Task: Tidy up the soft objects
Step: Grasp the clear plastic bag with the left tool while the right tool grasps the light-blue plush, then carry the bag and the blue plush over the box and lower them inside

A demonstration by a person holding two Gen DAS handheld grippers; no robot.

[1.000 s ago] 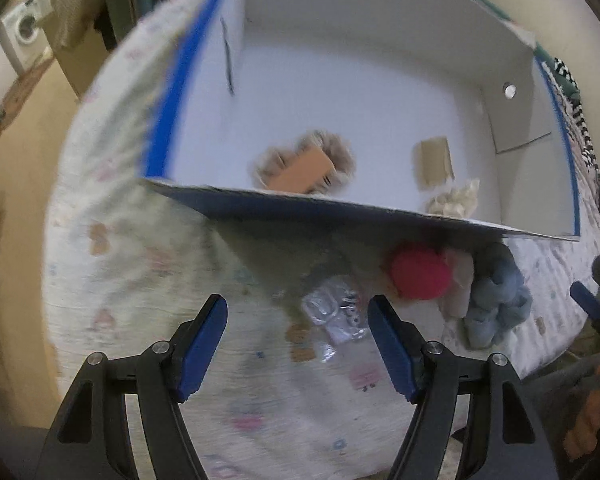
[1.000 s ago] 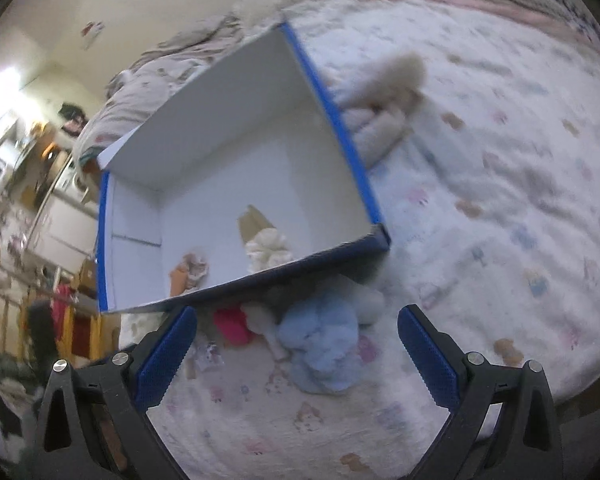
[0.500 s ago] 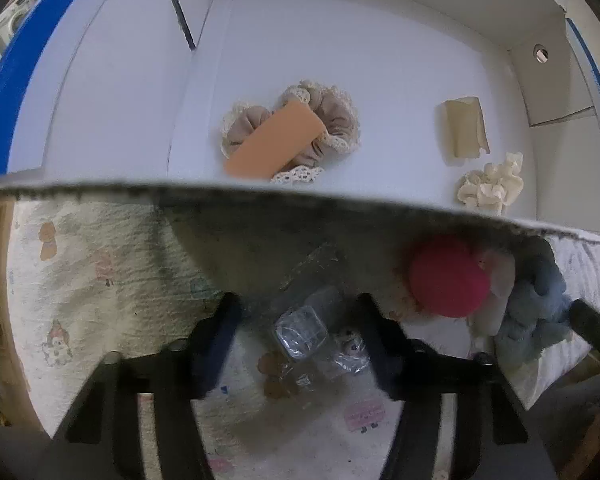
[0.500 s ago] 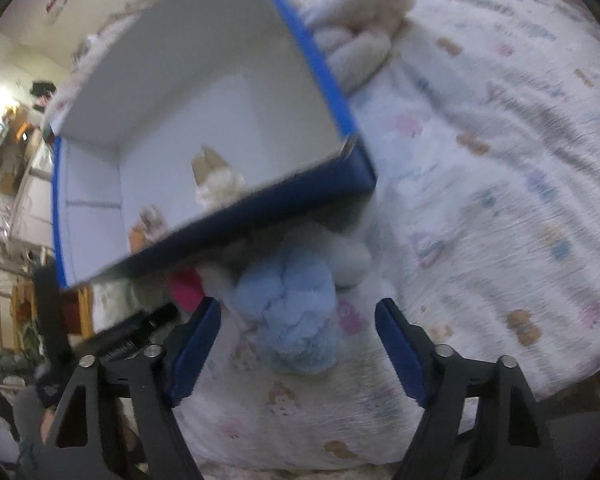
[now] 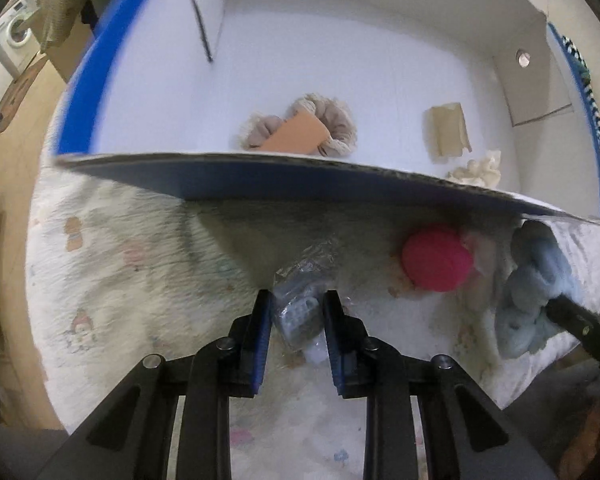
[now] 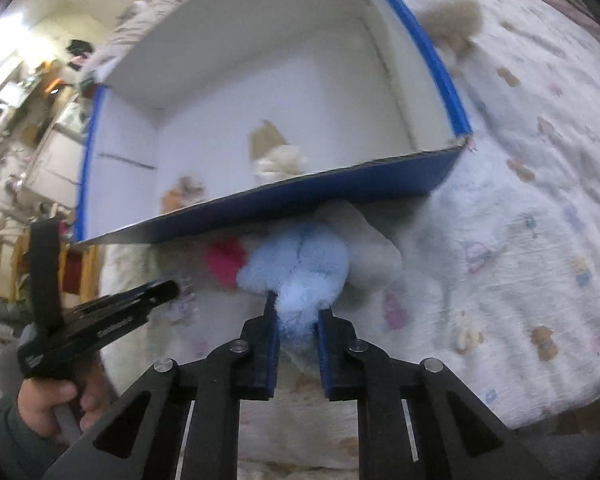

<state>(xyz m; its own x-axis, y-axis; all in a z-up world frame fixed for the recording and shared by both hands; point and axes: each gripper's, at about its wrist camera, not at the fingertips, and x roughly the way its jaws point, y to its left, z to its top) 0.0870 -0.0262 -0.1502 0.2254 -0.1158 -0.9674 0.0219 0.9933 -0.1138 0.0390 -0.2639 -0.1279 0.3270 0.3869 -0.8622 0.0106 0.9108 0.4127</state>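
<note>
Left gripper: jaws nearly together, pinching a clear crinkly plastic packet at lower centre of the left view, down on the bedspread.
Right gripper: jaws drawn in, squeezing the near end of a fluffy blue plush, centre of the right view.
Around them: a red round soft piece and a pale plush sit against the blue front wall of the box.
Already inside: a beige scrunchie with an orange card mid-floor, a cream scrunchie at right.
Destination, as I read it: over that front wall.
Risk one: slick packet squirting out, since the film has little body.
Risk two: plush dragging its neighbours or snagging the rim, because only its end is gripped.
Risk three: two grippers colliding, both heading for one opening.
</note>
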